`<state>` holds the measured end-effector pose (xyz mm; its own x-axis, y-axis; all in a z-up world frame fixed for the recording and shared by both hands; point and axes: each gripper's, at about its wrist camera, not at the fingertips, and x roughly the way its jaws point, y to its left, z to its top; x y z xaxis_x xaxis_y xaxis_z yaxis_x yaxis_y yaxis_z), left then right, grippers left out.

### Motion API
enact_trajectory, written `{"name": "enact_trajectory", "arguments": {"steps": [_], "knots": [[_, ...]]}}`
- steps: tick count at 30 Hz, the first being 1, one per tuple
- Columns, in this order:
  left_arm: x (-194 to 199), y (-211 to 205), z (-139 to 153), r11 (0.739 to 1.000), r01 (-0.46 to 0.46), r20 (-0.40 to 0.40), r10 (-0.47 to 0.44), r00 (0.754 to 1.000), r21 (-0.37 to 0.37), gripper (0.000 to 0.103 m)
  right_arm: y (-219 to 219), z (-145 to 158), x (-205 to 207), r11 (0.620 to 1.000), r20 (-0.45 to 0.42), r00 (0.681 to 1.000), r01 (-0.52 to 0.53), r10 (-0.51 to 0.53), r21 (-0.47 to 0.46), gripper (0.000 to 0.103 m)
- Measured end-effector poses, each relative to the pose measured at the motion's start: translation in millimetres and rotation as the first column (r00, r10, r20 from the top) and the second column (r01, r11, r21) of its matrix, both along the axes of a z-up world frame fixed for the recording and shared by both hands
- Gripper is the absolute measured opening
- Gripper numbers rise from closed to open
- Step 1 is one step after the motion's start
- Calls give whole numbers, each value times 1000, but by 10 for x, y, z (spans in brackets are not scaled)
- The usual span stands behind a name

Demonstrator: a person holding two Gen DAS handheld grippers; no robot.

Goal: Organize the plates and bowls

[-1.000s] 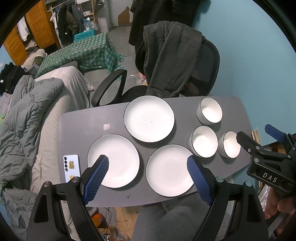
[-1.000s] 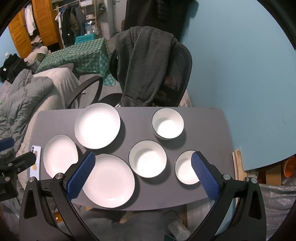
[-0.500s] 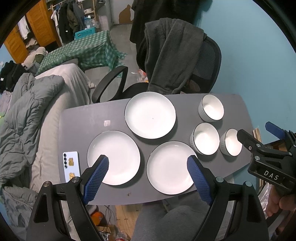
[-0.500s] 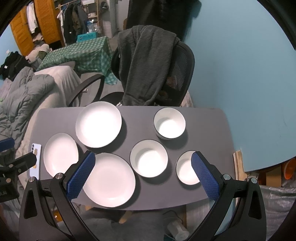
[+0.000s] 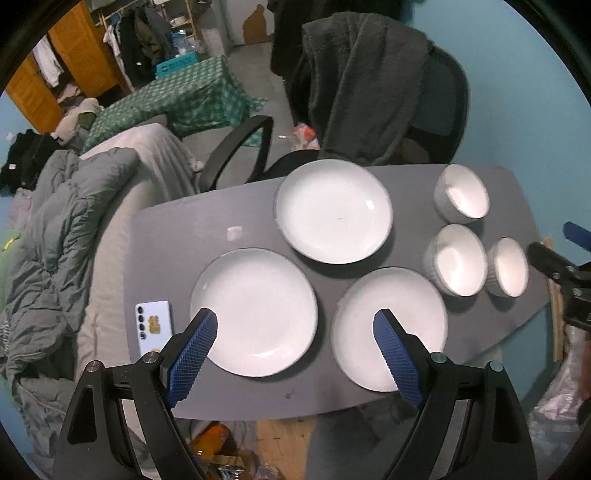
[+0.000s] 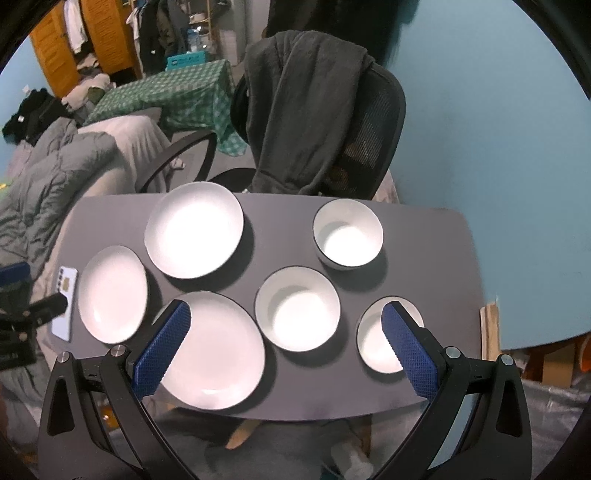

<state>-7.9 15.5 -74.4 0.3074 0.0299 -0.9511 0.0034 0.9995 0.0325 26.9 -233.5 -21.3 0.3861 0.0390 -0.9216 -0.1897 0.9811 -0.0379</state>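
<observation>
- A lived-in bedroom of a home is shown.
- A bed with a rumpled grey duvet (image 5: 55,236) is seen beside the grey bench (image 5: 184,229).
- Clothes are hung on a rack (image 6: 162,29) by orange louvred wardrobe doors (image 6: 55,48).
- A grey garment (image 6: 295,110) is draped over an office chair (image 6: 376,122).

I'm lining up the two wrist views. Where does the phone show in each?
Left wrist: the phone lies lower left, on the table beside the left plate.
Right wrist: the phone sits at the far left edge, partly behind the other gripper.
Shared landmark: the draped chair.
</observation>
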Motion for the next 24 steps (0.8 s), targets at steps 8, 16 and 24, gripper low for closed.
{"name": "enact_trajectory", "arguments": {"steps": [8, 16, 24], "knots": [[-4, 31, -355, 1000, 10, -19, -10, 1000, 4, 88, -77, -368, -31, 999, -26, 999, -30, 30, 13, 102], [-42, -59, -753, 996, 66, -114, -73, 991, -64, 88, -100, -804, -114, 998, -109, 994, -21, 27, 54, 102], [-75, -153, -1241, 992, 64, -216, -87, 973, -109, 88, -136, -1276, -235, 996, -218, 976, -7, 26, 85, 102]]}}
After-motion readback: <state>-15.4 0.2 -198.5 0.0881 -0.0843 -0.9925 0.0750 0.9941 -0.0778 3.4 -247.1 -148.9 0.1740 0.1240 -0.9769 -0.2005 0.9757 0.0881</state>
